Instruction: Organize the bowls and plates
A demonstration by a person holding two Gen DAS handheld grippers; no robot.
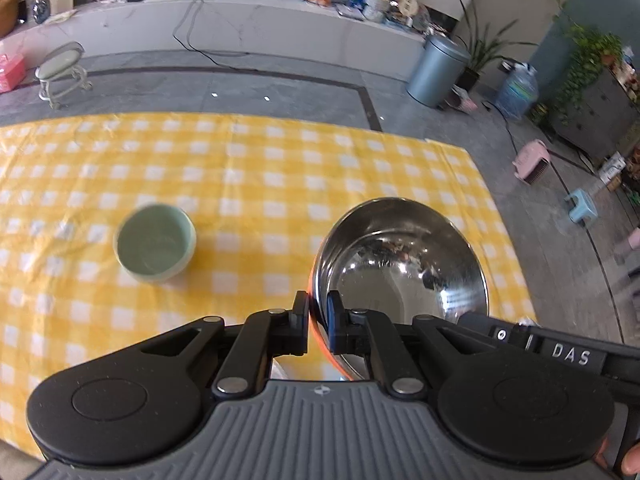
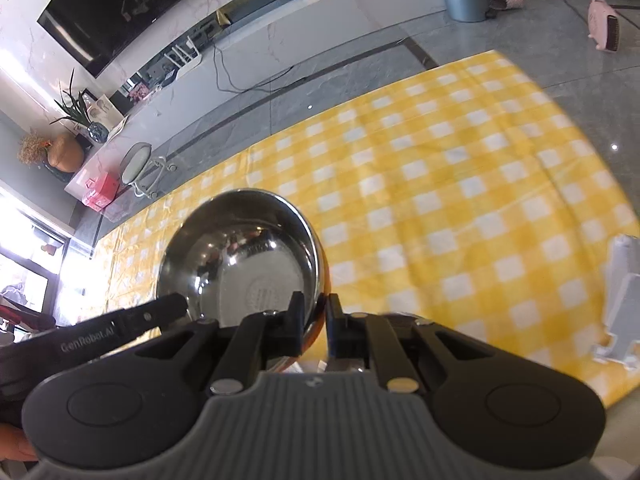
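A shiny steel bowl (image 1: 400, 264) with an orange outer wall is held above the yellow checked tablecloth (image 1: 240, 168). My left gripper (image 1: 318, 316) is shut on its near left rim. My right gripper (image 2: 314, 316) is shut on the rim at the bowl's (image 2: 240, 256) right side; its black arm also shows in the left wrist view (image 1: 560, 344). The left gripper's arm shows in the right wrist view (image 2: 120, 328). A small pale green bowl (image 1: 155, 249) sits upright on the cloth, left of the steel bowl.
A grey-white rack part (image 2: 624, 300) stands on the cloth (image 2: 440, 200) at the right edge. Beyond the table are a stool (image 1: 60, 70), a grey bin (image 1: 436, 70), a water jug (image 1: 518, 90) and a long white bench (image 1: 240, 20).
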